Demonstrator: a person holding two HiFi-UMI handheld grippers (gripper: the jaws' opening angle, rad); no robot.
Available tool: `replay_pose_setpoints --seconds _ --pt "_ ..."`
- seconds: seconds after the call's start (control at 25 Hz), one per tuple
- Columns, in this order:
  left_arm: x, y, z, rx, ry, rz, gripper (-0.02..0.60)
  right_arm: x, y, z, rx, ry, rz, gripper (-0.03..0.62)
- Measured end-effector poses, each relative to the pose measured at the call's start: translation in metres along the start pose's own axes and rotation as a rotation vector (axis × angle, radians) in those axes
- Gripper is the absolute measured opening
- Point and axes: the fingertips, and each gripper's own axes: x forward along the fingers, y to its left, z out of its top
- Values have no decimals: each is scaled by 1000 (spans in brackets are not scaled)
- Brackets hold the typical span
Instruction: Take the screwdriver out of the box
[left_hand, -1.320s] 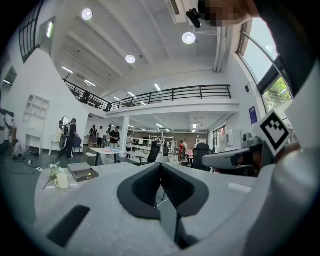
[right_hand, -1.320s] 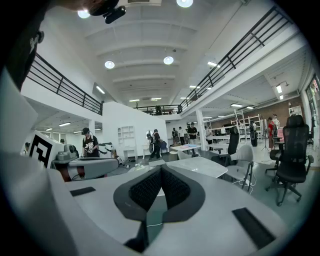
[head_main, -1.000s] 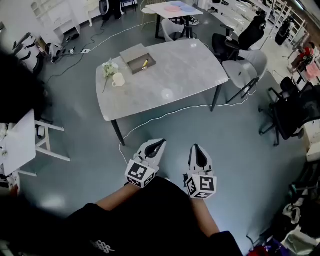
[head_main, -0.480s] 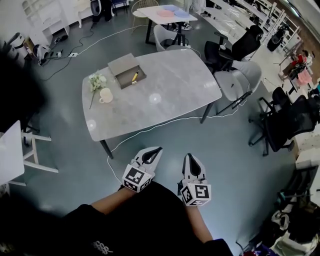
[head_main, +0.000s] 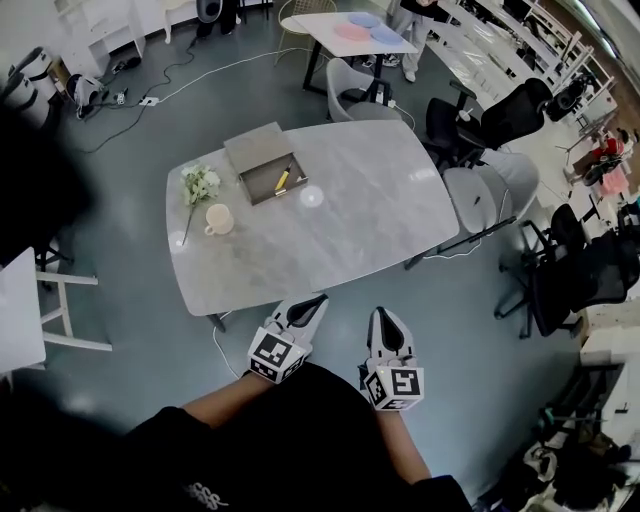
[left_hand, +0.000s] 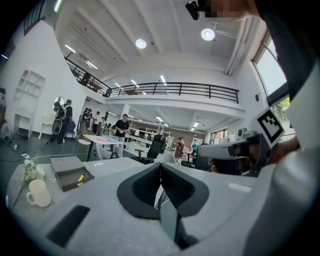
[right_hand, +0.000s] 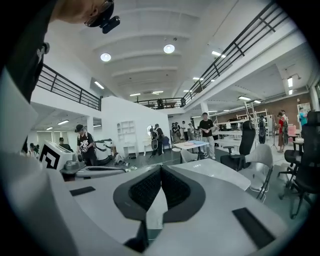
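Note:
A grey box (head_main: 270, 178) lies open on the far left part of the marble table (head_main: 350, 215), its lid (head_main: 256, 145) behind it. A yellow-handled screwdriver (head_main: 283, 180) rests inside. In the left gripper view the box (left_hand: 71, 175) and the screwdriver (left_hand: 80, 177) show far off at the left. My left gripper (head_main: 319, 298) and right gripper (head_main: 381, 311) hang side by side in front of my body, short of the table's near edge. Both are shut and hold nothing; their pads meet in the left gripper view (left_hand: 161, 166) and in the right gripper view (right_hand: 160, 170).
A white mug (head_main: 218, 220) and a bunch of flowers (head_main: 200, 185) sit left of the box. Office chairs (head_main: 480, 195) stand to the table's right, a cable (head_main: 215, 335) trails on the floor under its near edge, and people stand round a further table (head_main: 350, 28).
The table and box have drawn nearer in the head view and shifted right as I walk up. Both grippers keep their places before my body and stay shut.

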Motion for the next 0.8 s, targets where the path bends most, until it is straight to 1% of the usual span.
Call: replay_pose_setpoints --seconds 0.16,0.28,0.44,0.64,0.8 --pt "15 46 15 -20 -30 8 17 52 -3 13 -37 -2 -6 11" --pt "28 78 23 -26 -32 8 17 82 -10 17 -25 6 -28 11" --pt "42 128 20 -17 -12 30 17 111 -7 6 0 37 -31 11" --pt "61 167 17 -22 18 80 17 135 -10 -5 8 86 -2 11" --pt "85 197 2 -39 56 136 17 170 -25 -9 19 97 37 11"
